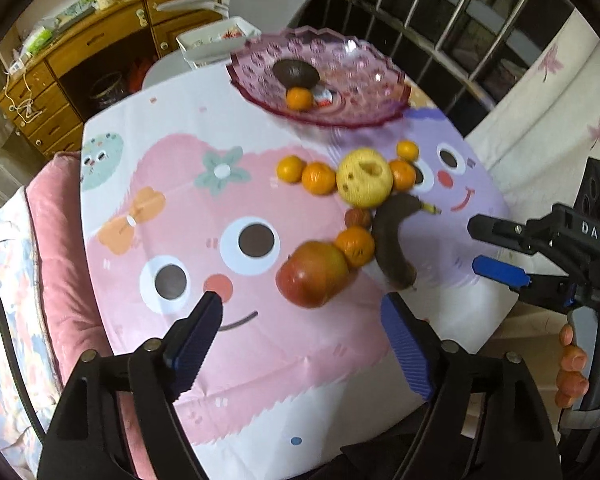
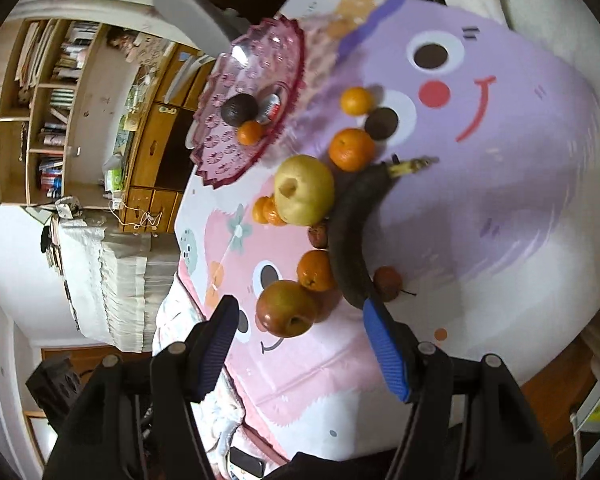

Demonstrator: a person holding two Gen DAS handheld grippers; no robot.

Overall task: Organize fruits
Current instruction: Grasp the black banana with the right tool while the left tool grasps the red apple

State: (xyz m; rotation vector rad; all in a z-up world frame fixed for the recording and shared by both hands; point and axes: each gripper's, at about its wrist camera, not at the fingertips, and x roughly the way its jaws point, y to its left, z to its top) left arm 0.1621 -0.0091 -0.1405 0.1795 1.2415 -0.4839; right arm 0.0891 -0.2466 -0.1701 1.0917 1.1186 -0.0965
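Blue-padded jaws of the left gripper [image 1: 300, 316] stood wide and empty just short of the red apple [image 1: 314, 274], seemingly lined up to grasp it. Beyond the apple lay mandarins, a blackened banana [image 1: 392, 240] and a yellow pear [image 1: 364, 178]. The right gripper [image 2: 296, 320], also released, held nothing. Farthest from the apple sat the pink glass bowl [image 1: 364, 80], already holding an avocado [image 1: 296, 72] and a mandarin.

A small packet [image 1: 323, 95] in the pink bowl [image 1: 352, 80] is sitting half hidden behind the dark avocado [image 1: 295, 73] and an orange [image 1: 299, 98]; its label is staying too blurred to read. At three o'clock in the left wrist view, the picture's edge is cutting off the right gripper [image 1: 478, 246] and the hand [image 1: 572, 364] holding it. The blackened banana [image 2: 350, 236] is covering part of a small reddish fruit [image 2: 318, 235] at its nine o'clock. Shelf contents at nine o'clock are appearing too small to identify.
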